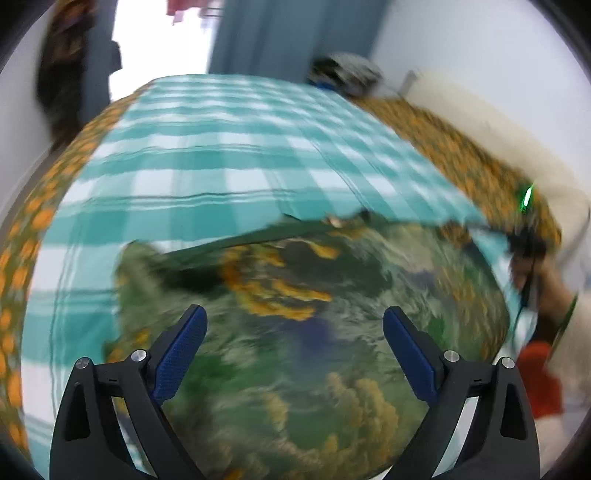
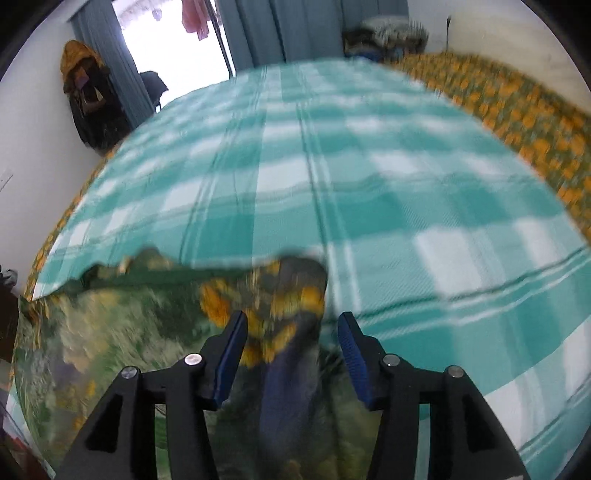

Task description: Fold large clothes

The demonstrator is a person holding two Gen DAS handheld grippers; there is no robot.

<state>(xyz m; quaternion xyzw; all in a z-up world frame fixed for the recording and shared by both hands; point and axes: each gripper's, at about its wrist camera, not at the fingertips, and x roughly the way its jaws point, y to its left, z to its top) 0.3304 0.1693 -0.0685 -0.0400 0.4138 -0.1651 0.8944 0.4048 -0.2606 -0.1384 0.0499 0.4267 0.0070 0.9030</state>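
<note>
A green garment with orange flowers [image 1: 314,350] lies spread on the teal and white checked bed cover [image 1: 221,155]. Its far edge runs across the middle of the left wrist view. My left gripper [image 1: 294,312] hangs over it with the fingers wide apart and nothing between the pads. In the right wrist view the same garment [image 2: 110,332] fills the lower left. A raised fold of it, with a dark blue stripe, stands between the fingers of my right gripper [image 2: 292,316]. The blue pads [image 2: 231,354] stand clear of the fold on both sides. Both views are blurred.
An orange-flowered sheet [image 2: 517,110] shows beyond the checked cover [image 2: 369,184]. Blue-grey curtains [image 2: 258,29] and a bright doorway lie past the bed. Dark clothes [image 2: 85,99] hang on the left wall. A person's hand [image 1: 543,280] and something red [image 1: 543,380] are at the right edge.
</note>
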